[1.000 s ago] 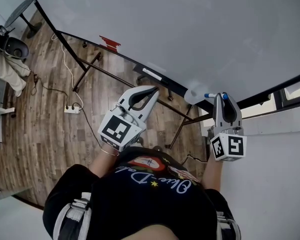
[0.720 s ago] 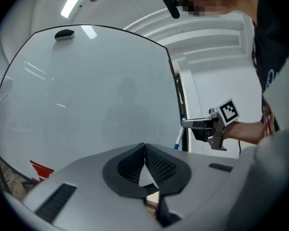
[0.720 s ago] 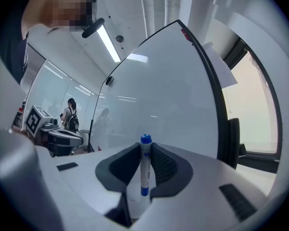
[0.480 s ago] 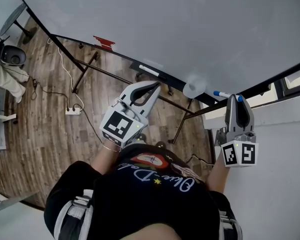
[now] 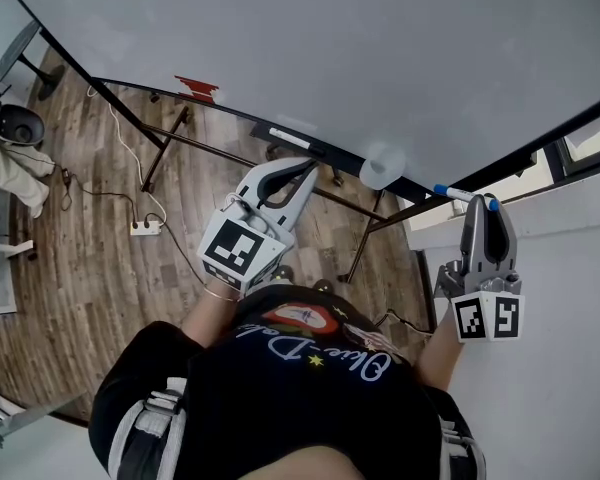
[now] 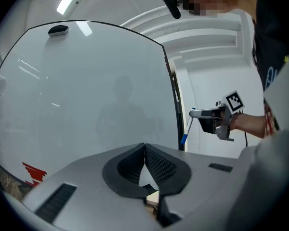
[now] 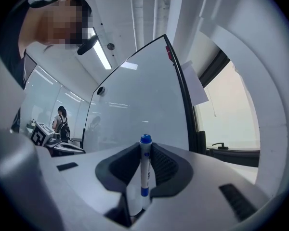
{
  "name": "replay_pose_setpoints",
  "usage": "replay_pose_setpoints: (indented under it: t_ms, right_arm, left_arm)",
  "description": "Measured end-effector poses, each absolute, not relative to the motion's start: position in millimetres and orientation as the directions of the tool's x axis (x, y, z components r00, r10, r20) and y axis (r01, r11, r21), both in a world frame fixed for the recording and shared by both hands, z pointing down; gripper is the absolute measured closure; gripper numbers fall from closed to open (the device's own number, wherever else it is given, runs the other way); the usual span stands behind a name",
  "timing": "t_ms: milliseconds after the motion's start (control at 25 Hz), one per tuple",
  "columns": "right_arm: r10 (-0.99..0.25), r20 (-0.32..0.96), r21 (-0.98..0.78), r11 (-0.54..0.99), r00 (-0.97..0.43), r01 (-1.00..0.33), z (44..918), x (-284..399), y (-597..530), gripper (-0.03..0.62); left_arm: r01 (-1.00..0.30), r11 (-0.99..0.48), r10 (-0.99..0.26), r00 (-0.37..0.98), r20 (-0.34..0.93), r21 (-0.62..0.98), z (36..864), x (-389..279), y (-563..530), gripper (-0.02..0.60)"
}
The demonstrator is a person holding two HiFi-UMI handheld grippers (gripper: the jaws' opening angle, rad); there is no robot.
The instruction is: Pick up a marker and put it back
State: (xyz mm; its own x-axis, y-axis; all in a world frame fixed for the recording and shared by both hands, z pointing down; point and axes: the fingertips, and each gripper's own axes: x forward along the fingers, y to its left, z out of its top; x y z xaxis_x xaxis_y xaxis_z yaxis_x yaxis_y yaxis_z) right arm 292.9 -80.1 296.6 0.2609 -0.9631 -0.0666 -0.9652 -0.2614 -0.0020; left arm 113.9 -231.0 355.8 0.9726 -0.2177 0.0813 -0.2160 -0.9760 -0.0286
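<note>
Marker (image 7: 144,173) upright between right gripper's (image 7: 145,148) jaws — tight on its barrel, blue cap clear.

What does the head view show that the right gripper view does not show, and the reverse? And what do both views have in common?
Only the head view: the wooden floor, a power strip lying on it, and the tray under the whiteboard. Only the right gripper view: a window beside the board, a ceiling light and a distant person with a backpack. Both: the whiteboard, the left claw, and the blue-capped marker gripped in the right claw.
</note>
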Motion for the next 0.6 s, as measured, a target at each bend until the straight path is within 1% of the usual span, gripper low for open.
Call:
replay_pose_setpoints:
  t_ms: [600]
  right_arm:
    - [-0.969, -0.082, -0.033, -0.230, 0.232, -0.973, 292.0, 290.4, -79.8, 0.526]
  left_arm:
    - [-0.207, -0.977, -0.211, 0.973, 0.096, -0.050, 356.3, 114.5, -228.7, 0.578]
